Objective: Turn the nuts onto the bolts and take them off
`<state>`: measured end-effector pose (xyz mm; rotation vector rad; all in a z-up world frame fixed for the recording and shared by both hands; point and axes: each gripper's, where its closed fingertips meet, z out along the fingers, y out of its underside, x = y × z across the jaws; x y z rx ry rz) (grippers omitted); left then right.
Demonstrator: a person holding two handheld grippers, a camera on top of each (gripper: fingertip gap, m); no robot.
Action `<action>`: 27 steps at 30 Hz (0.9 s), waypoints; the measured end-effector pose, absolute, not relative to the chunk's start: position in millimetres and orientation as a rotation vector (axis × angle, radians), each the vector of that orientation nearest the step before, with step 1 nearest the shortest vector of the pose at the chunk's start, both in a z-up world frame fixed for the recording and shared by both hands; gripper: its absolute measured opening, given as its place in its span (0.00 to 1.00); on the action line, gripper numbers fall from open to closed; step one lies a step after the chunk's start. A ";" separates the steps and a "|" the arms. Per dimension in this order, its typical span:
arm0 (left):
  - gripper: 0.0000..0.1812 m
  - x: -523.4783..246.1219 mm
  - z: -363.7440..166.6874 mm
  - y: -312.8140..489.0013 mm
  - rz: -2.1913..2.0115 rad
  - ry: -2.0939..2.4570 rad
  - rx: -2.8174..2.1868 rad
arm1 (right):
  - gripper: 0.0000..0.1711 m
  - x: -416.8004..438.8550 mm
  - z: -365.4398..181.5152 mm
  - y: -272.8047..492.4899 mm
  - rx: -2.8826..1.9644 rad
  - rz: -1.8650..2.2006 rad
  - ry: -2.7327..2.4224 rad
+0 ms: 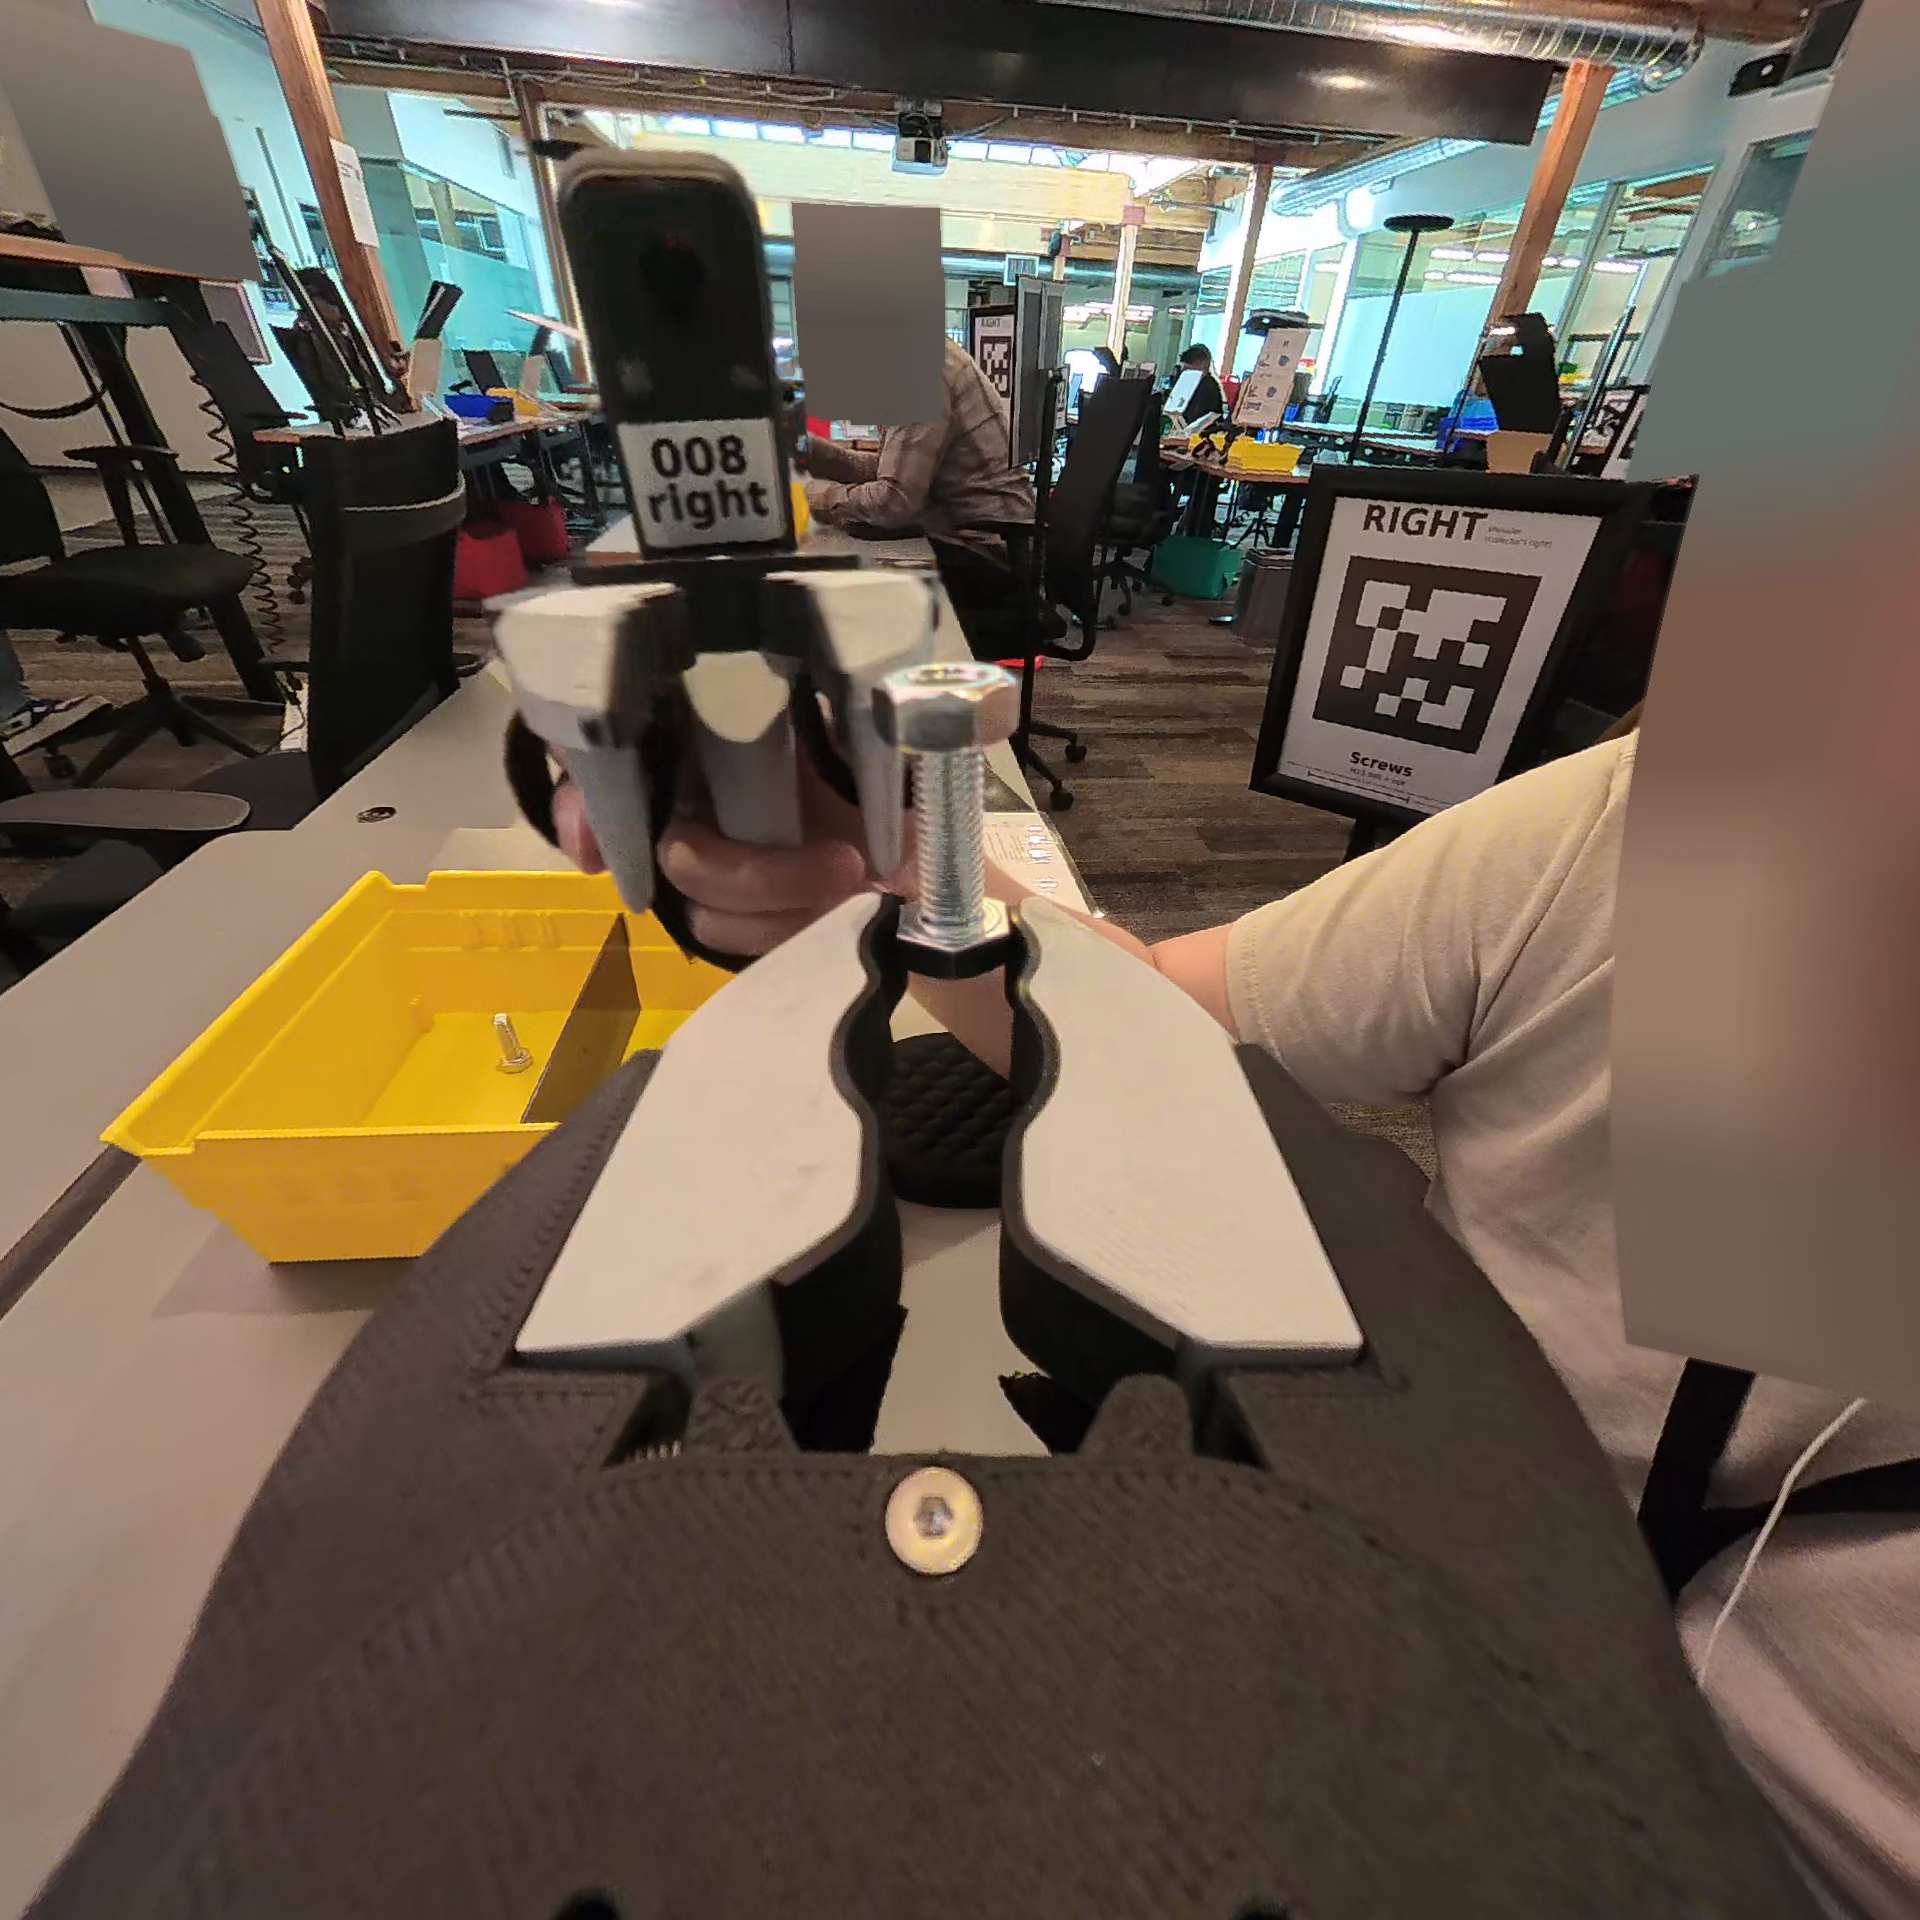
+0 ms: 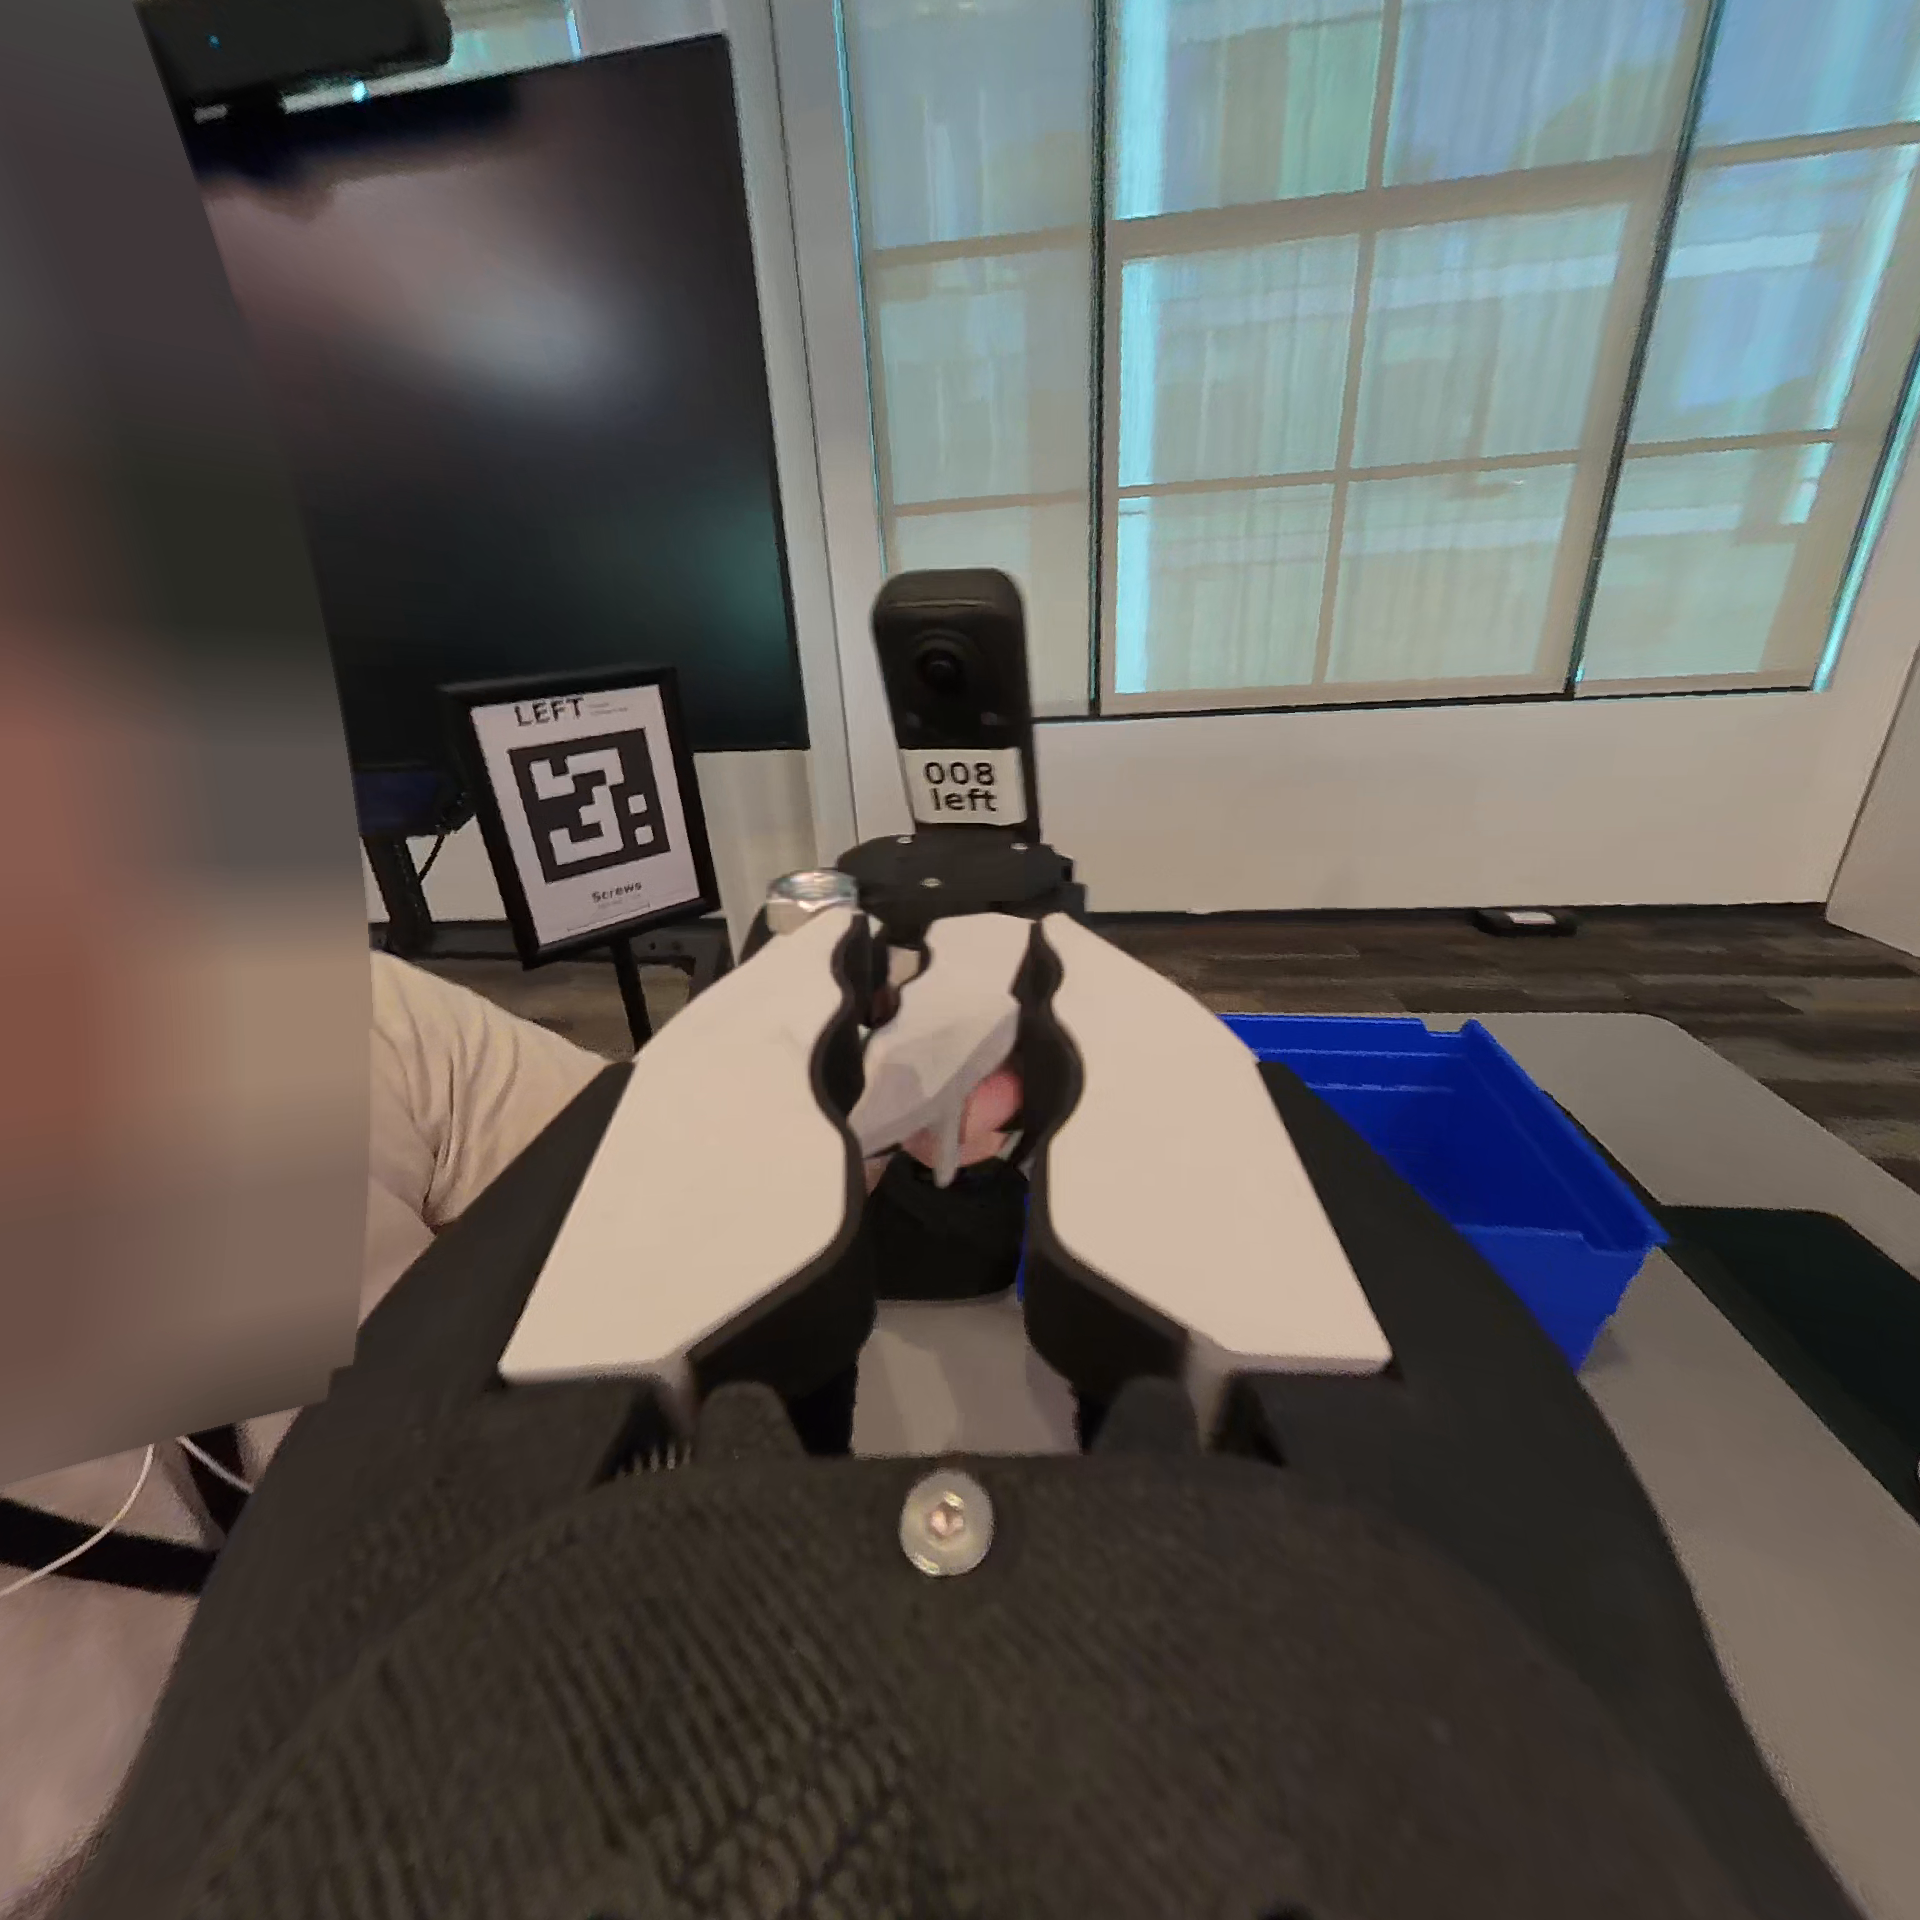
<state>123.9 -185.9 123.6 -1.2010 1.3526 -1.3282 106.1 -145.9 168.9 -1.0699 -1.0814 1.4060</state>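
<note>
My left gripper is shut on a silver hex nut at its fingertips. A silver bolt stands upright in the nut, head on top and most of its thread showing above the nut. My right gripper faces the left one, open and empty, with one finger just beside the bolt's shank. In the right wrist view my right gripper is open, and the bolt head sits just outside its left fingertip.
A yellow bin stands on the grey table to the left, with a small bolt inside. A blue bin stands on the right. Framed marker signs stand on posts beyond the table. A person's sleeve is close. The left gripper's tips are roughly 5 cm from the right gripper's.
</note>
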 end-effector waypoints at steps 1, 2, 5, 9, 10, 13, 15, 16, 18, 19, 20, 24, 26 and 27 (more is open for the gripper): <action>0.10 123.8 123.8 -185.6 -1.320 1.351 -1.201 | 0.17 107.7 169.9 -145.0 -1.064 1.422 -1.072; 0.10 123.7 123.8 -185.2 -1.314 1.351 -1.202 | 0.17 108.0 171.4 -148.2 -1.050 1.443 -1.080; 0.10 123.8 123.1 -183.8 -1.323 1.348 -1.208 | 0.19 103.1 174.3 -166.3 -0.996 1.450 -1.142; 0.10 124.8 121.6 -183.3 -1.332 1.349 -1.214 | 0.21 94.9 169.1 -170.5 -1.013 1.388 -1.178; 0.10 124.9 121.7 -184.6 -1.334 1.354 -1.212 | 0.20 95.4 167.9 -166.4 -1.024 1.379 -1.169; 0.10 124.2 122.7 -185.7 -1.323 1.357 -1.206 | 0.19 104.4 168.1 -150.4 -1.055 1.418 -1.107; 0.10 123.6 123.8 -185.7 -1.322 1.353 -1.206 | 0.18 110.0 170.8 -144.4 -1.055 1.438 -1.068; 0.10 123.6 123.4 -185.0 -1.317 1.353 -1.208 | 0.18 110.7 172.4 -147.9 -1.041 1.450 -1.078; 0.10 123.9 122.5 -183.3 -1.316 1.350 -1.217 | 0.19 108.0 174.3 -160.1 -1.006 1.446 -1.126; 0.10 123.9 122.3 -181.9 -1.317 1.343 -1.222 | 0.20 105.2 174.1 -165.2 -0.998 1.430 -1.147; 0.10 124.0 121.8 -180.5 -1.315 1.338 -1.227 | 0.20 102.3 173.1 -168.8 -0.998 1.411 -1.164; 0.10 124.5 120.8 -175.6 -1.297 1.315 -1.246 | 0.20 95.3 171.6 -171.0 -1.021 1.362 -1.166; 0.10 124.6 120.4 -172.5 -1.265 1.302 -1.255 | 0.19 94.7 171.9 -168.2 -1.037 1.343 -1.149; 0.10 124.6 120.1 -170.4 -1.244 1.295 -1.262 | 0.19 94.4 171.5 -165.7 -1.050 1.325 -1.138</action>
